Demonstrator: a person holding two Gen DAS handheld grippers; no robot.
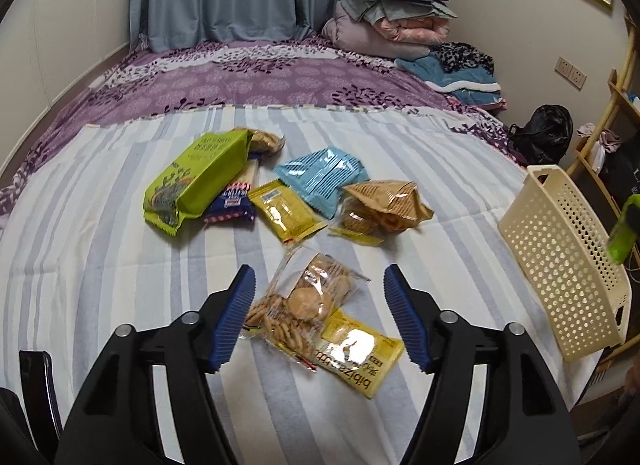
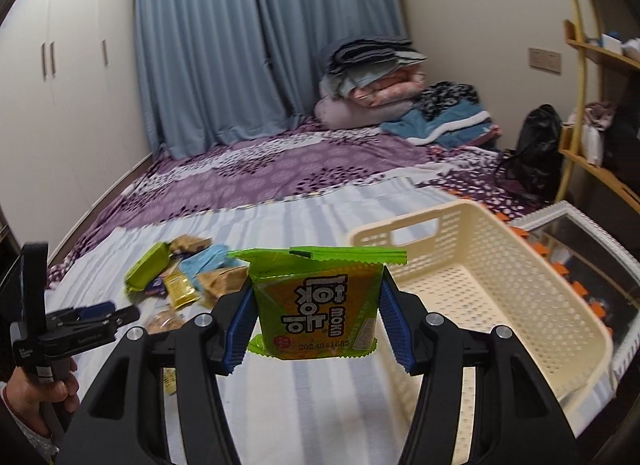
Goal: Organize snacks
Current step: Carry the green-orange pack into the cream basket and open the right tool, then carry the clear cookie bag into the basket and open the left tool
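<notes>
On the striped sheet (image 1: pixel 100 265), a clear bag of cookies (image 1: pixel 304 305) lies partly over a yellow packet (image 1: pixel 360 353). My left gripper (image 1: pixel 320 317) is open around them, its pads clear of both. Farther back lies a pile of snacks: a big green pack (image 1: pixel 196 181), a blue packet (image 1: pixel 324 177), another yellow packet (image 1: pixel 284 213) and a brown one (image 1: pixel 384 201). My right gripper (image 2: pixel 316 317) is shut on a small green snack packet (image 2: pixel 316 305), held in the air just left of the cream perforated basket (image 2: pixel 480 285). The basket (image 1: pixel 560 265) is empty.
Folded quilts (image 1: pixel 392 21) and clothes sit at the bed's far end on a purple cover. A black bag (image 1: pixel 544 133) and a wooden shelf (image 2: pixel 600 169) stand to the right. A white-framed glass box (image 2: pixel 580 233) lies behind the basket. A person's hand (image 2: pixel 52 393) holds the left gripper.
</notes>
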